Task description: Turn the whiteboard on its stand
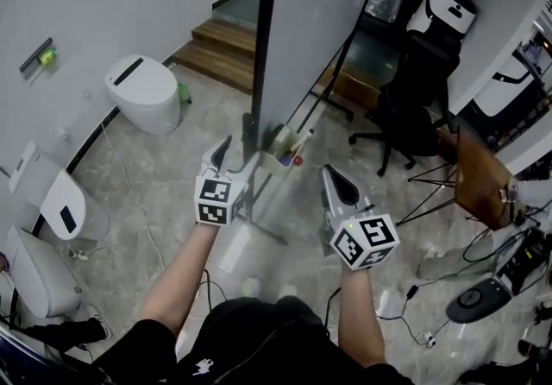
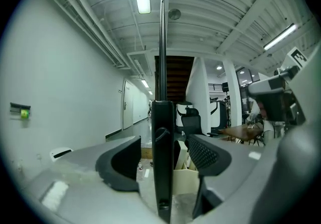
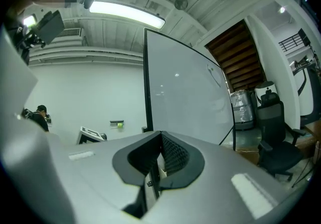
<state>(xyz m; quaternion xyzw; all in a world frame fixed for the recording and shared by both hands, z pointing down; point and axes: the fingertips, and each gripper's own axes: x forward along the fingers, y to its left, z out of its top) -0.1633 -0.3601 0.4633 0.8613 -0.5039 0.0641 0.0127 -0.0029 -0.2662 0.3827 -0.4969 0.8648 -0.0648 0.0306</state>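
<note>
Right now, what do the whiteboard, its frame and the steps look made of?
Whiteboard: smooth glossy pale panel, likely coated metal or laminate; it mirrors lights. Frame: matt black, probably metal. Steps: brown wood, by the plank look.

The whiteboard [image 1: 315, 38] is standing upright on its black stand [image 1: 249, 131], showing a pale grey panel in a dark frame. A small tray [image 1: 278, 154] is hanging at its lower edge.
</note>
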